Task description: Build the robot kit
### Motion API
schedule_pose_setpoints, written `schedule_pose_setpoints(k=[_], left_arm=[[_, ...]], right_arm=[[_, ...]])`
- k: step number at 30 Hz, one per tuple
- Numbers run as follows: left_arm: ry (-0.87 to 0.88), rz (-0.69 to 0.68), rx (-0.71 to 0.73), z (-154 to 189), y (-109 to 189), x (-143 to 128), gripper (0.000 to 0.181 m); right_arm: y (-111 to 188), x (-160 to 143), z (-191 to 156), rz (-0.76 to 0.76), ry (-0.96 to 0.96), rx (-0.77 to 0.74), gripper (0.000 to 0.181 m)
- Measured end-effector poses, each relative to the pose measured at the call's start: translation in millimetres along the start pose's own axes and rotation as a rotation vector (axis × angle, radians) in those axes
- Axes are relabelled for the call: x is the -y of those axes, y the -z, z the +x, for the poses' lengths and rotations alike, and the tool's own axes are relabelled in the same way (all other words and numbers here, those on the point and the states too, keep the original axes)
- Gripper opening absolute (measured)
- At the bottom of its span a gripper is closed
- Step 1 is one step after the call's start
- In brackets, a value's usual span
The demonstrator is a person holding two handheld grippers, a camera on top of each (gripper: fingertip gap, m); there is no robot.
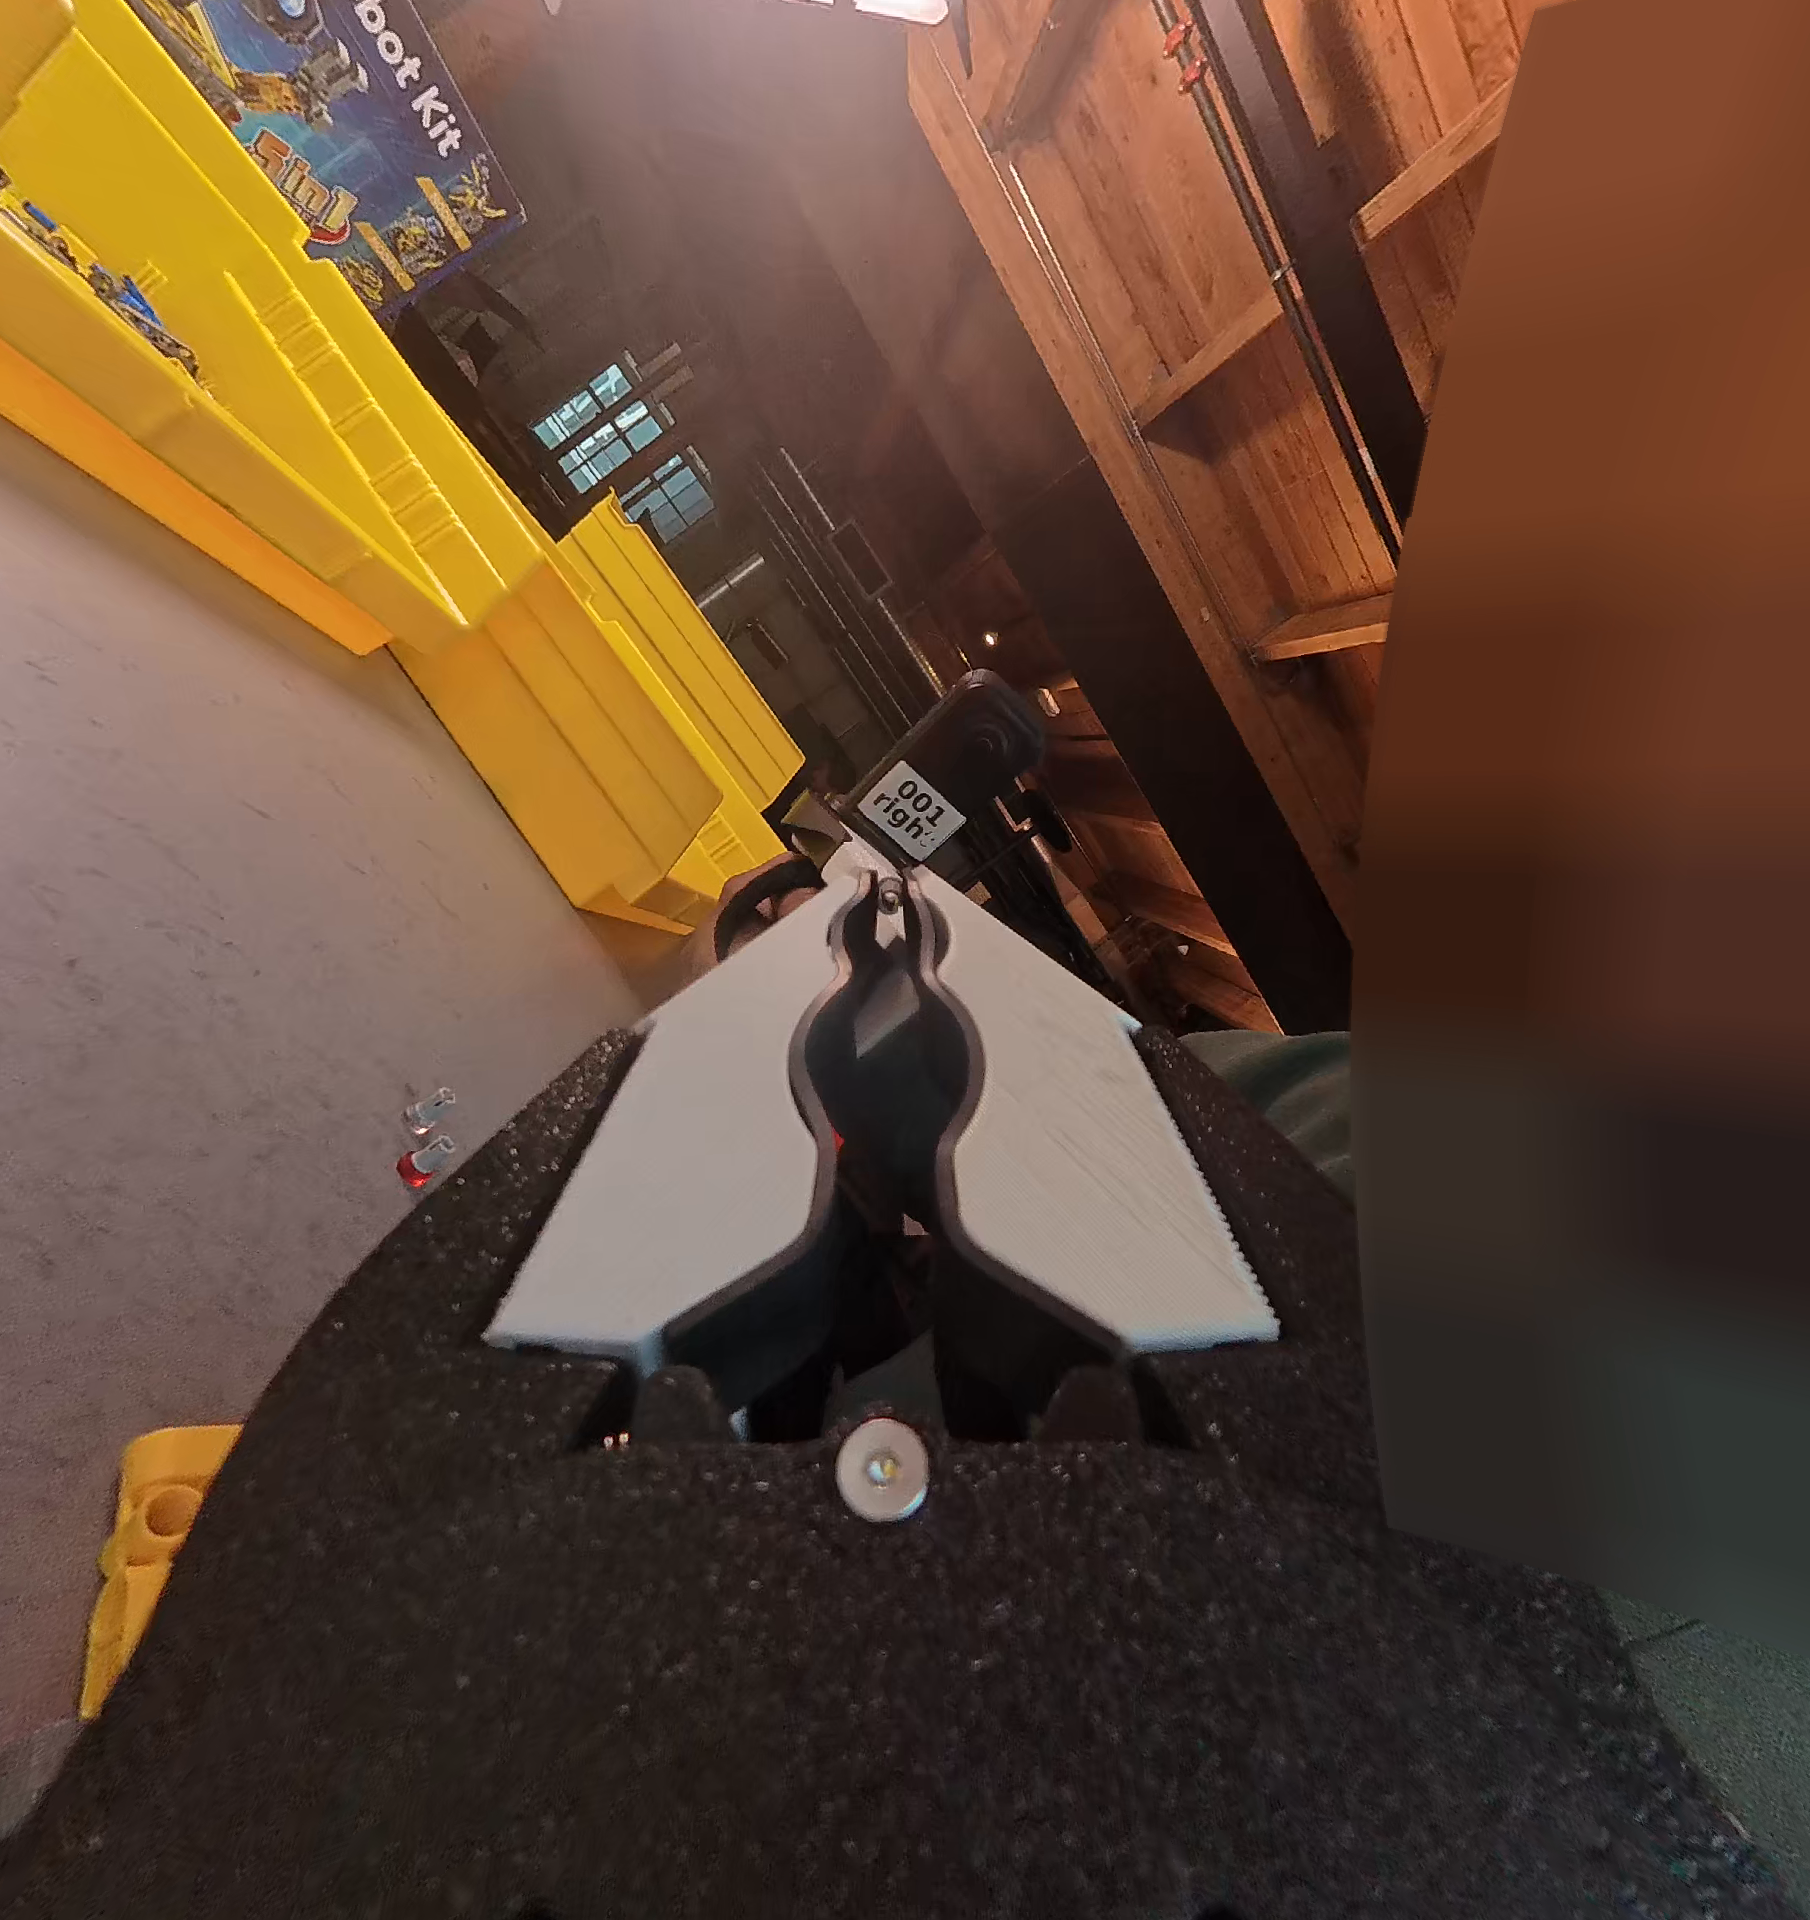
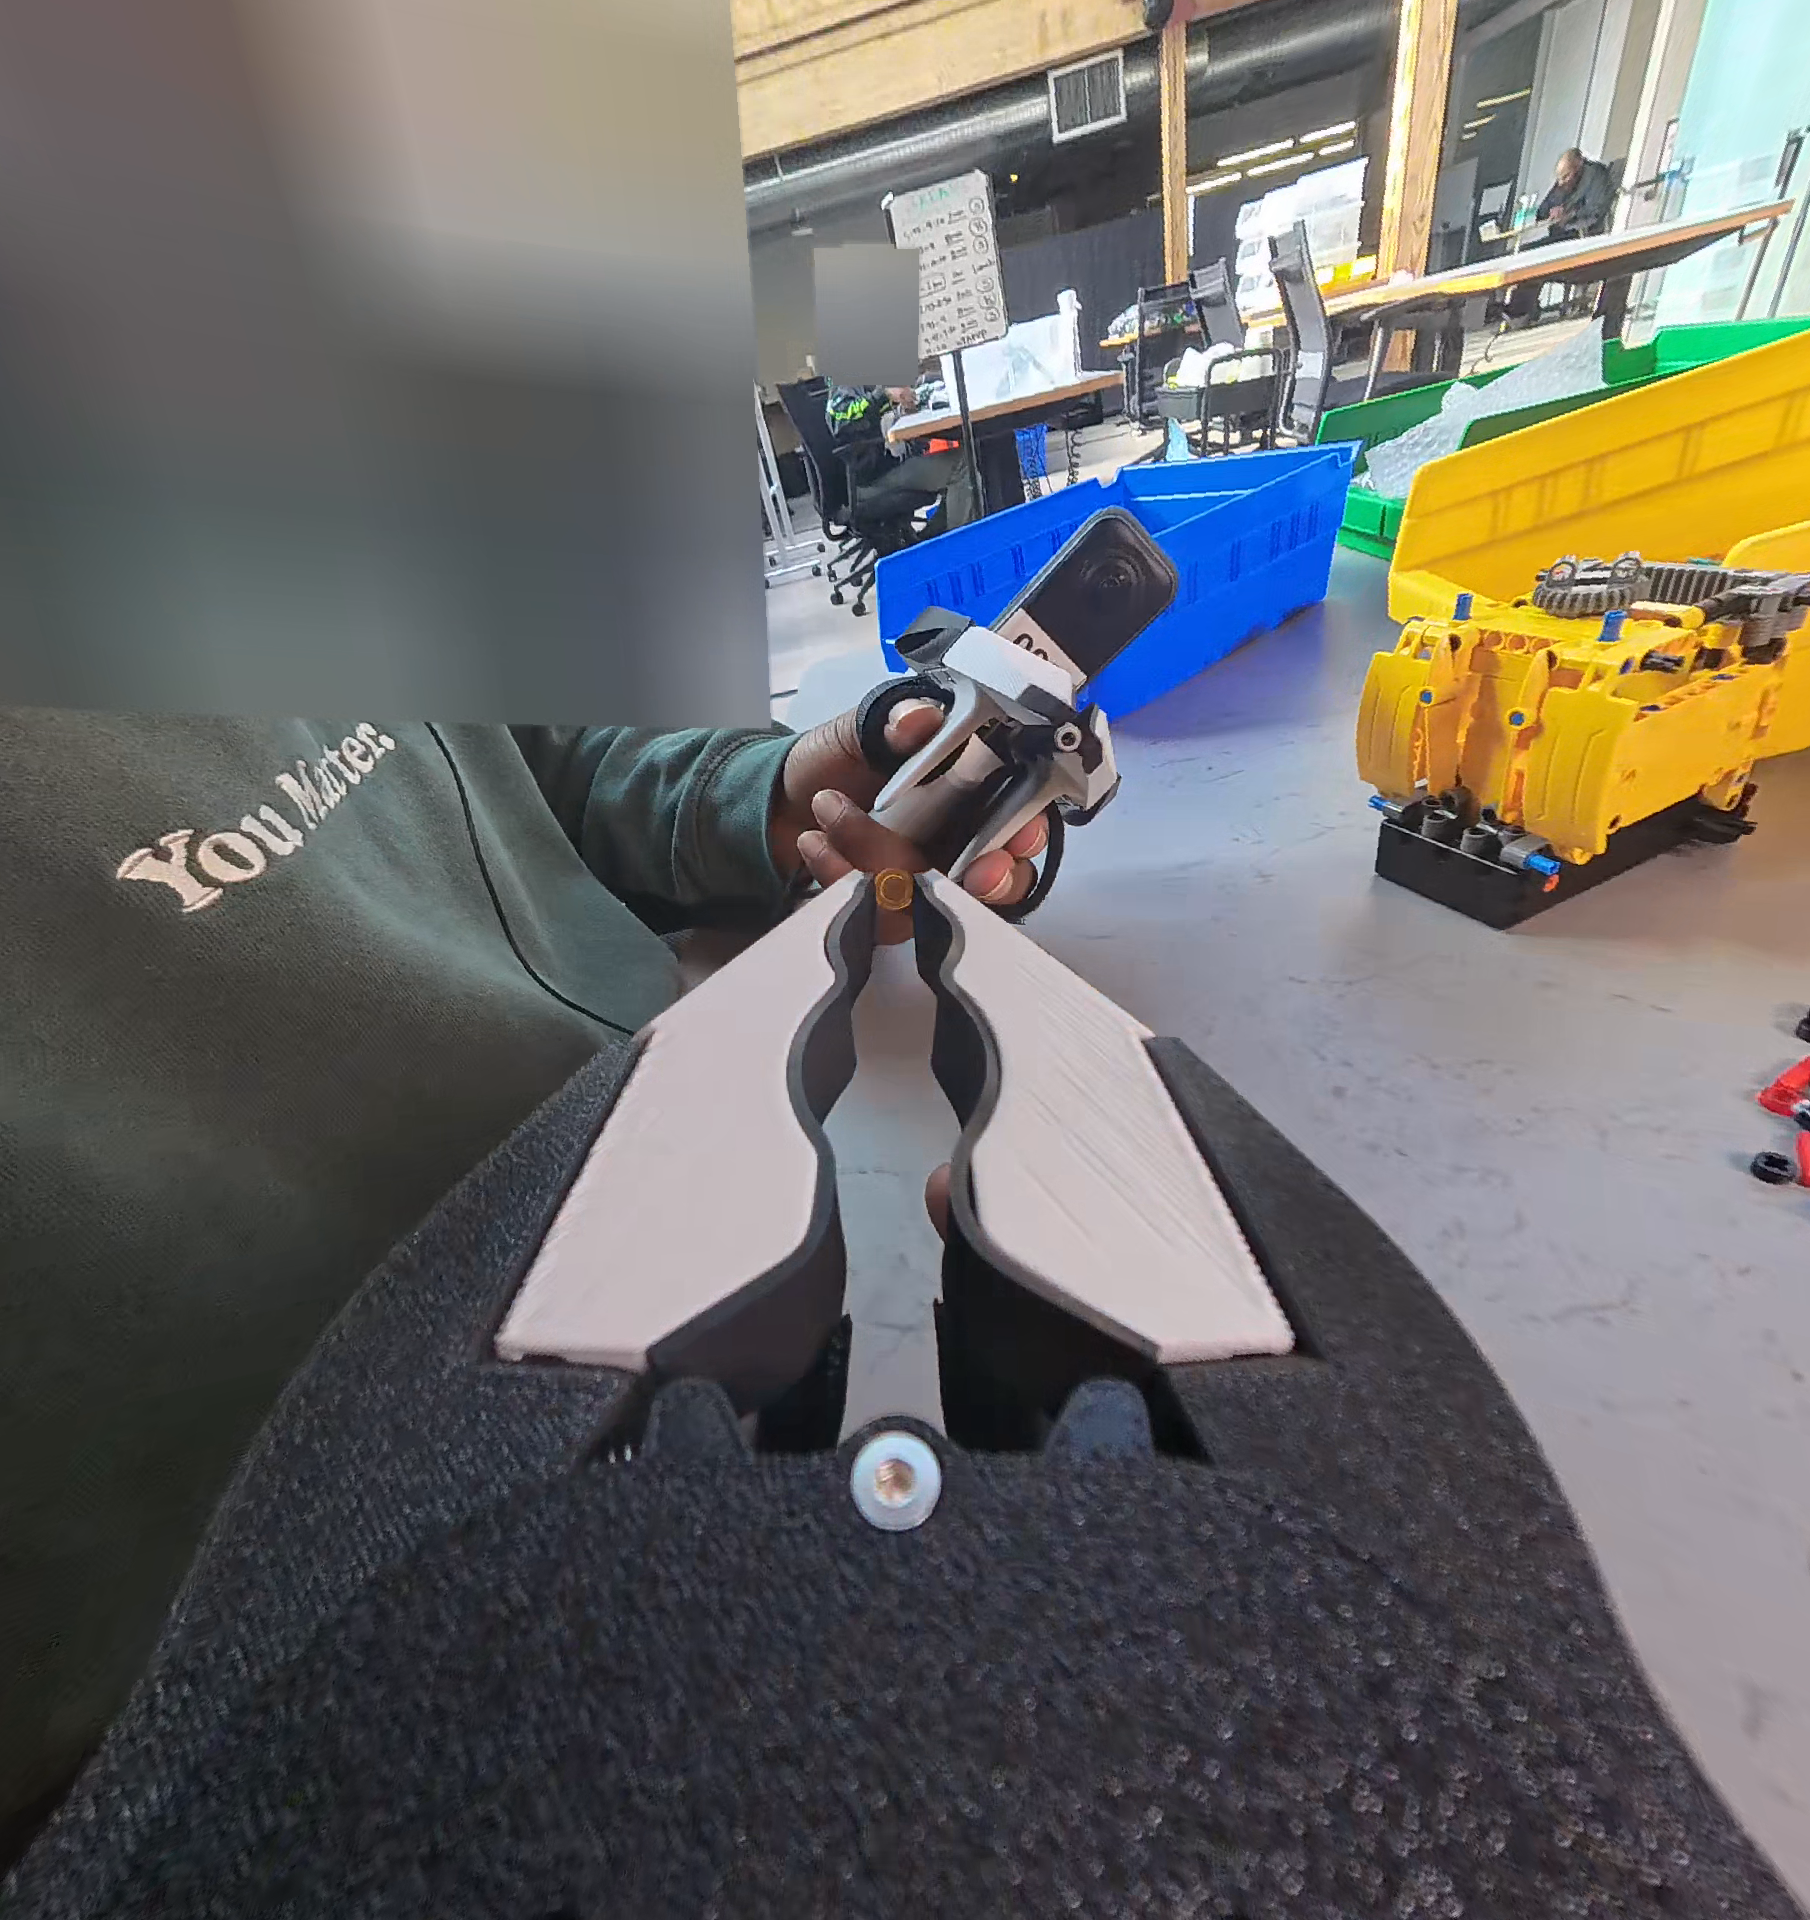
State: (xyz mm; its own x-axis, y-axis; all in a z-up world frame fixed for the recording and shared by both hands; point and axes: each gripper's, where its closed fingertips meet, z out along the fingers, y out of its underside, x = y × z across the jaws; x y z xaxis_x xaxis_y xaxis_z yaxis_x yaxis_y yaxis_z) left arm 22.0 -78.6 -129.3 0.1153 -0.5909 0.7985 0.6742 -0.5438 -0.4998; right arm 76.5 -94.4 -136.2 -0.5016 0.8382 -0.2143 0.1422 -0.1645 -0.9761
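While the part-built yellow toy-brick vehicle (image 2: 1566,727) stands apart, a small gold ring-like piece (image 2: 892,889) is pinched by the right gripper (image 2: 893,896); the left gripper (image 1: 885,896) is nearly closed, contents unclear.

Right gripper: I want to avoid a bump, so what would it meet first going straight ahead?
The right gripper, pinching a small yellow piece, points at the person's hand holding the left gripper's handle; likely that first, though depth is unclear.

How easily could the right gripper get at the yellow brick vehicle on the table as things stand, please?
Probably yes for reaching: the grey table between the right gripper and the yellow brick vehicle looks bare. Grasping looks unlikely, since its jaws are shut on a small yellow piece.
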Motion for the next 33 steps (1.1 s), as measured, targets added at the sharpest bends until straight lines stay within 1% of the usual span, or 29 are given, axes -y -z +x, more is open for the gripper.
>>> schedule_pose_setpoints(k=[8,11,12,13,15,17,18,19,22,24,33], left_arm=[[0.009,-0.013,-0.007,1,-1,-3,0.004],[0.009,-0.017,-0.006,0,-2,-4,0.004],[0.009,-0.018,-0.005,0,-2,-4,0.004],[0.009,-0.019,-0.004,0,-2,-4,0.003],[0.009,-0.022,-0.002,0,-2,-5,0.003],[0.009,-0.027,-0.002,-1,-2,-6,0.003],[0.008,-0.029,-0.001,-1,-2,-6,0.003],[0.007,-0.03,-0.001,-1,-3,-7,0.003],[0.004,-0.031,0.002,-1,-2,-7,0.003],[0.003,-0.031,0.002,-1,-2,-6,0.003],[0.006,-0.041,0.002,-1,-3,-9,0.004]], right_arm=[[0,3,0,0.032,-0.019,0.013,0.006],[-1,-2,0,-0.005,-0.015,0.015,0.007],[-2,-8,1,-0.049,-0.012,0.008,0.007],[-2,-18,4,-0.126,0.002,-0.009,0.007],[0,-53,14,-0.376,0.079,-0.068,0.007],[10,-86,26,-0.62,0.156,-0.126,0.007],[15,-98,31,-0.706,0.18,-0.147,0.007],[18,-106,34,-0.76,0.193,-0.156,0.007],[23,-118,38,-0.841,0.183,-0.159,0.008],[26,-122,39,-0.868,0.185,-0.162,0.009],[25,-119,33,-0.857,0.203,-0.15,0.011]])
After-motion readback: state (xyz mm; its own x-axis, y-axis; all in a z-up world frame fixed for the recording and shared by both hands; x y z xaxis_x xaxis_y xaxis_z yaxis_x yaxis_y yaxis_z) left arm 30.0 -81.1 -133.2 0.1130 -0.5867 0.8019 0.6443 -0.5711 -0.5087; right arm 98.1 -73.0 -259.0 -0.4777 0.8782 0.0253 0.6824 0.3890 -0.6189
